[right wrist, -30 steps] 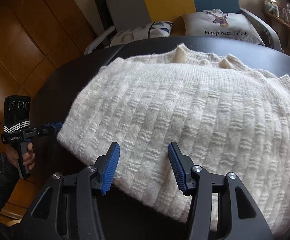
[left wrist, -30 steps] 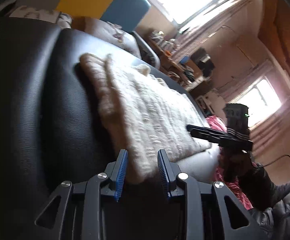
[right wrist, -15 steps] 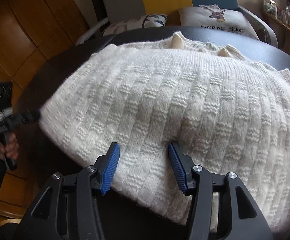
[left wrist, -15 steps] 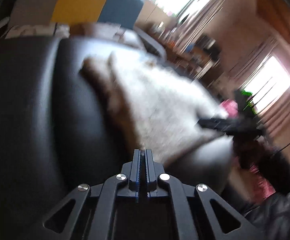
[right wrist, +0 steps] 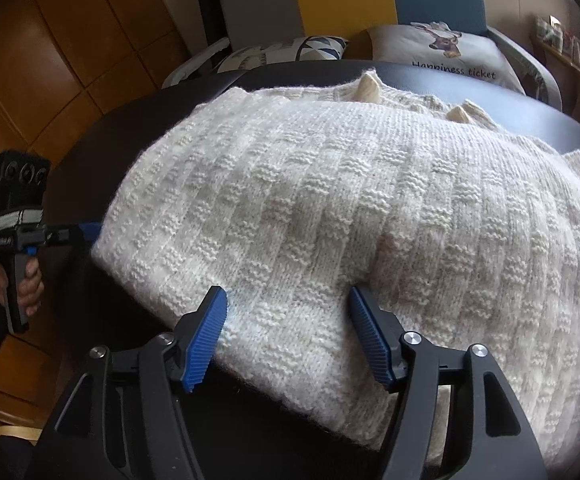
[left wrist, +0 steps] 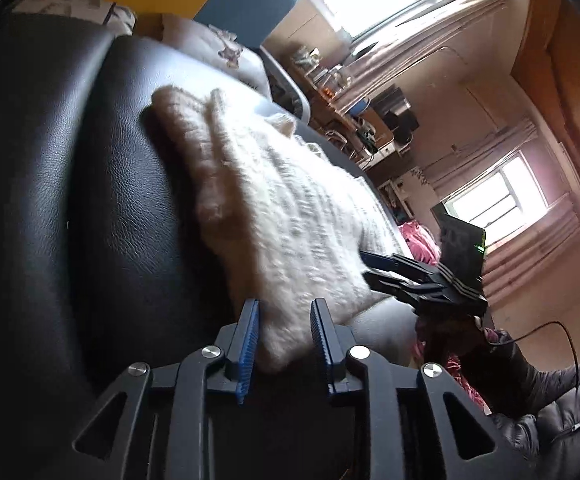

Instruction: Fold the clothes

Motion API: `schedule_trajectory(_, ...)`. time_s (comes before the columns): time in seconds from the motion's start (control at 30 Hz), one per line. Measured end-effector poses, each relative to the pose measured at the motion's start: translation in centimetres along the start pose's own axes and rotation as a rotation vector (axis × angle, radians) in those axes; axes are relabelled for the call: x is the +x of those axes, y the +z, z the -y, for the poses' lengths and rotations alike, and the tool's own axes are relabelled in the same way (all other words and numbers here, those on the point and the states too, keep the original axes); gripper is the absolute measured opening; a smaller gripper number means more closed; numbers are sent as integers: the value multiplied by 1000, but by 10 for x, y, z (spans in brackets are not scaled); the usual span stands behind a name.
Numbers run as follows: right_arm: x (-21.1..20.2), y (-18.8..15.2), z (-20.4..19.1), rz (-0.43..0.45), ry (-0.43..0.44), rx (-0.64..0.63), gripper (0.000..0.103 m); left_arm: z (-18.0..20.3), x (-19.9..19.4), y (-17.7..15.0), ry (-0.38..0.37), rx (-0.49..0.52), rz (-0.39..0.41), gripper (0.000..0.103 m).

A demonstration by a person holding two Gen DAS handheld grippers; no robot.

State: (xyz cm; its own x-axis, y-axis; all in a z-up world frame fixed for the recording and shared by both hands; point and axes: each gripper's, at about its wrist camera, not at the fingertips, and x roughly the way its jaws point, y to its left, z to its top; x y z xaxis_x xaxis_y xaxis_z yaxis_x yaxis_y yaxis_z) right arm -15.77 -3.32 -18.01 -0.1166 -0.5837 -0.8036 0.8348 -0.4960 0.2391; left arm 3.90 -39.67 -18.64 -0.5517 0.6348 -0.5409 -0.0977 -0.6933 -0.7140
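straddling the near corner of the white knitted sweater [left wrist: 290,216], the left tool [left wrist: 284,344] stood parted in the left wrist view, its blue pads either side of the fabric edge and not clamped on it. the sweater lay on the black leather tabletop [left wrist: 102,208], doubled at its edge, thick and layered. the right tool [left wrist: 393,272] reached to the sweater's far corner from the side.

in the right wrist view the right tool [right wrist: 288,332] was spread wide, its pads resting against the sweater's [right wrist: 329,200] near hem without gripping. the left tool [right wrist: 70,234] touched the left corner. the garment looked already folded at least once, so this could fit either pinching both corners for another fold or just having let them go; a further fold would call for both tools closing on the layered hem together.
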Motion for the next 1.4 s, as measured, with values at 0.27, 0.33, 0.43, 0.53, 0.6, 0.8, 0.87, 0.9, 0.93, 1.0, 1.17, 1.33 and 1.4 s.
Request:
schedule_trajectory(0.27,3,2,-3,-11,19,-14,78,-11,10,22,-37,5,-29,28)
schedule_trajectory(0.33,4,1,-5,-10,24,-17,84,-6,13,23,-38,35,-45,28)
schedule_trajectory(0.43,7,2,-10,-12,8,-26,89,14,21,23,-32,123,-51,28)
schedule_trajectory(0.53,7,4,-12,-23,-3,-31,89,37,27,22,-27,221,-47,18)
schedule_trajectory(0.6,5,6,-10,-30,7,-22,89,53,31,22,-23,287,-44,6)
schedule_trajectory(0.8,6,3,-9,-30,-9,-58,89,30,34,10,115,265,-119,5)
schedule_trajectory(0.87,9,2,-14,-38,-40,-108,89,29,30,8,134,257,-114,5)
schedule_trajectory(0.9,9,2,-15,-40,-48,-122,89,30,30,7,140,255,-116,5)
schedule_trajectory(0.93,9,2,-15,-41,-51,-124,89,32,31,7,153,258,-117,5)
schedule_trajectory(1.0,7,5,-12,-47,-45,-114,89,37,31,10,170,235,-123,6)
schedule_trajectory(1.17,-17,11,4,-30,-18,-73,89,55,0,16,242,217,-18,13)
schedule_trajectory(1.33,-38,0,32,-14,-72,-33,89,94,0,8,127,256,64,18)
schedule_trajectory(1.4,-40,-8,43,-17,-99,-8,89,106,32,5,147,289,14,18)
